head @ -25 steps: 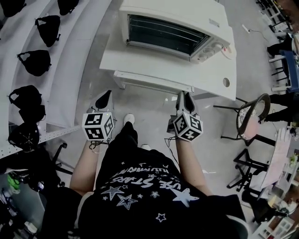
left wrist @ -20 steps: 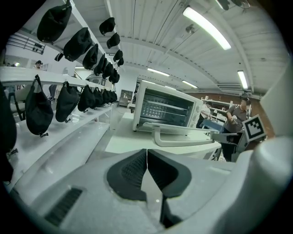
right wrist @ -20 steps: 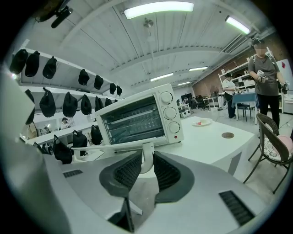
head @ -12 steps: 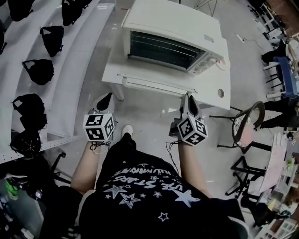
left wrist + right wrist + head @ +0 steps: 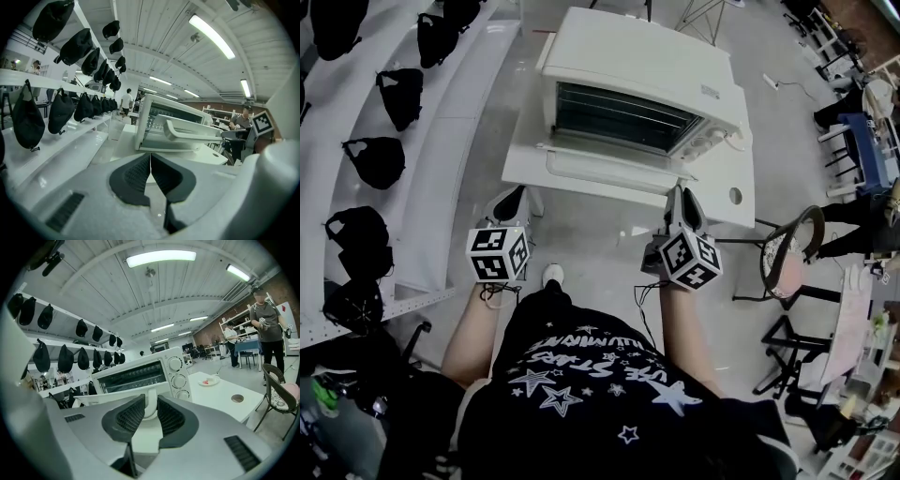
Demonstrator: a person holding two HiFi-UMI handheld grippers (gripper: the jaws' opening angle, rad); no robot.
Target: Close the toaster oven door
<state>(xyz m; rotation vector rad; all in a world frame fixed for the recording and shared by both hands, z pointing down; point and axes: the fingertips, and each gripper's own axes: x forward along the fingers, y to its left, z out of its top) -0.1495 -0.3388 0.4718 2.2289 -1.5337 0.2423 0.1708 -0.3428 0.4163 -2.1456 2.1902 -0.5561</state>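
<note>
White workshop floor all round, long shelves running up the left with black caps laid out on them, and dead ahead sits the white tabletop. On it stands the toaster oven, mouth facing the person and racks showing, so the job isn't finished yet.

Now the door: it hinges along its bottom edge and stands tilted partway up, somewhere around halfway, not lying flat and not shut. A second ago it hung flat out over the near edge of the tabletop, so it has swung up a good way, and the oven has drifted farther up the head view as the person leans in.

Why does it hold at that angle? The right tongs have it. From the right gripper view the right end of the white handle stands between the dark ribbed pads and they press on it from both sides, a firm grip at the door's right corner. My read is that a push up and away finishes this.

Left tongs sit it out: pads closed flat together on nothing, parked low just off the tabletop's near left corner, well clear of the swing.
</note>
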